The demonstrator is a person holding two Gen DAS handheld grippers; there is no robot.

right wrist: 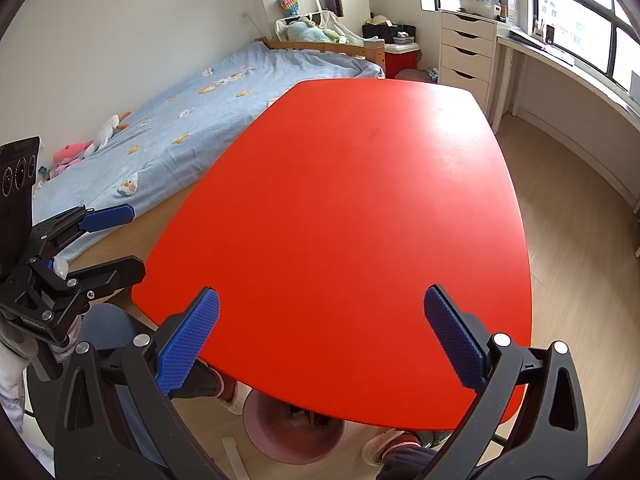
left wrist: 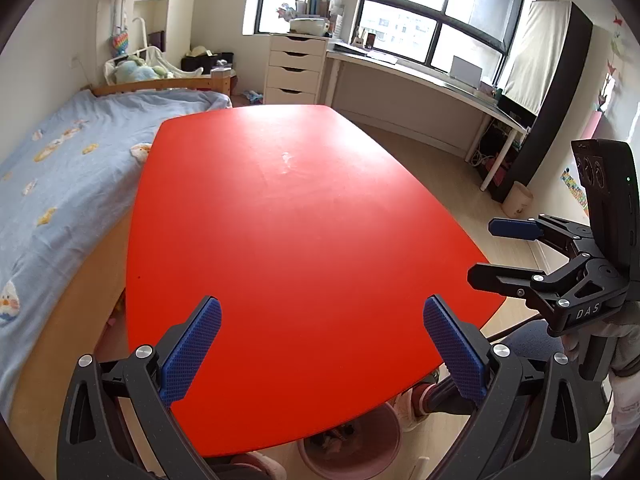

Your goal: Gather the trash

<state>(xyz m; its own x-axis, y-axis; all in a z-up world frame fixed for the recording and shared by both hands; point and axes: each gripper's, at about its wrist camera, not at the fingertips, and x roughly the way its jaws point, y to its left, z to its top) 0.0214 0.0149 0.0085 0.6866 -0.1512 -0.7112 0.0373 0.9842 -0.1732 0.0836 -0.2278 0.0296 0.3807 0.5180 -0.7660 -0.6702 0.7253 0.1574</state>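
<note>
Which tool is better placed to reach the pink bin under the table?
Nearly a tie, maybe left. The left tool and right tool are both open and empty; the pink bin sits under the red table between them.

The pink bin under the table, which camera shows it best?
The right wrist view: the pink bin shows most of its rim and inside below the red table edge. The left wrist view catches the pink bin too, lower in frame, with dark bits inside.
</note>
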